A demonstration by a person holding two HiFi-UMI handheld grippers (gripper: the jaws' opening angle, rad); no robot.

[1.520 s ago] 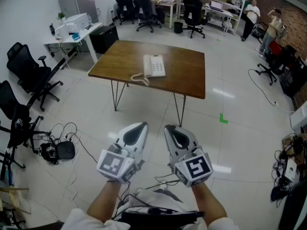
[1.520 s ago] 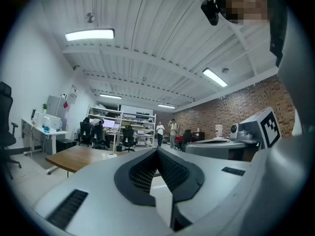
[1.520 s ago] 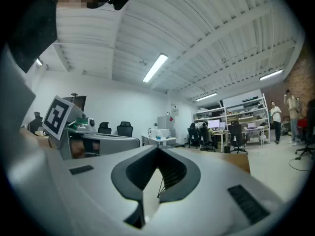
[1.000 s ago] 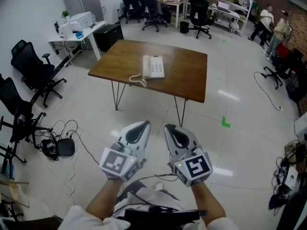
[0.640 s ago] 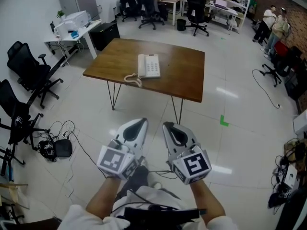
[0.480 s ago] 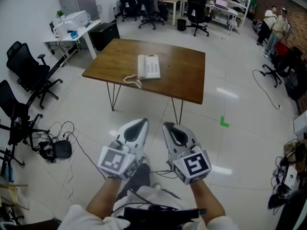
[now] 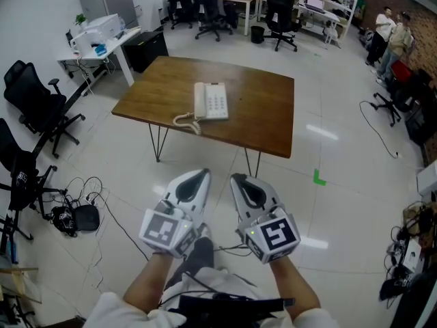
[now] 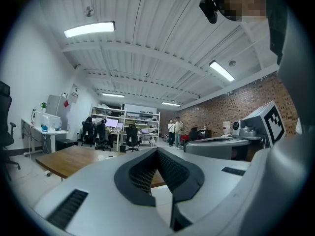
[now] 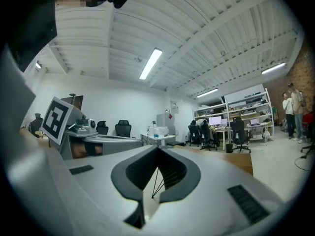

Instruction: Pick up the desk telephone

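A white desk telephone (image 7: pixel 210 101) lies near the left middle of a brown wooden table (image 7: pixel 266 108), its coiled cord (image 7: pixel 184 121) trailing toward the front edge. My left gripper (image 7: pixel 202 174) and right gripper (image 7: pixel 235 178) are held side by side over the floor, well short of the table, both shut with nothing between the jaws. In the left gripper view the left gripper (image 8: pixel 157 151) points level at the table (image 8: pixel 64 159); the telephone cannot be made out there. The right gripper (image 9: pixel 157 150) shows the table's edge (image 9: pixel 238 162) behind its jaws.
Black office chairs (image 7: pixel 31 108) stand at the left, with cables and a dark bag (image 7: pixel 85 216) on the floor. A white desk with a printer (image 7: pixel 99 33) sits at the back left. People (image 7: pixel 389 36) stand at the far right by more chairs.
The table and telephone have come a little closer and lower in the head view as I walk toward them. Both grippers keep the same pose, shut and side by side.
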